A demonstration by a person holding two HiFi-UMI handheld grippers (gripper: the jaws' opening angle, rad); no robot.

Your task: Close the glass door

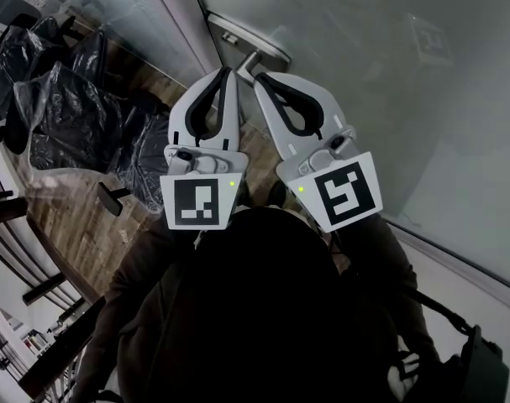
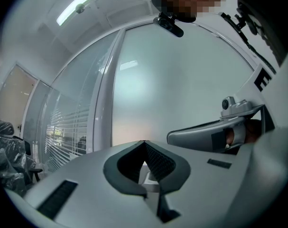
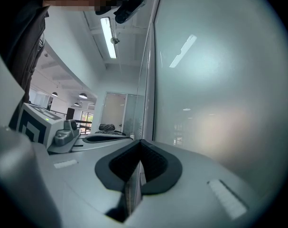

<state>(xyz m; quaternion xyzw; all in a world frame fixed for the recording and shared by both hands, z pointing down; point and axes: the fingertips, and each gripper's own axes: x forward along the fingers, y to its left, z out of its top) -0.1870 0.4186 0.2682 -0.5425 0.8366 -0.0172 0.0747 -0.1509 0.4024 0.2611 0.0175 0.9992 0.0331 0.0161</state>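
Observation:
The frosted glass door [image 1: 381, 65] fills the upper right of the head view, with a metal fitting [image 1: 248, 40] at its edge. It also fills the left gripper view as a pale pane [image 2: 181, 80] and the right gripper view [image 3: 224, 80]. My left gripper [image 1: 232, 72] and right gripper [image 1: 259, 78] are held side by side, tips pointing at the fitting and just short of it. Both are shut with nothing between the fingers. The left gripper's tips [image 2: 144, 142] meet in its own view, with the right gripper [image 2: 212, 136] beside them. The right gripper's tips [image 3: 140, 140] also meet.
Several chairs wrapped in black plastic [image 1: 70, 107] stand on the wood floor [image 1: 78, 217] at the left. A white door-frame post [image 2: 103, 94] separates the door from a glass wall with blinds [image 2: 63, 127]. A ceiling light strip [image 3: 107, 37] runs overhead. The person's dark sleeves [image 1: 263, 309] fill the lower view.

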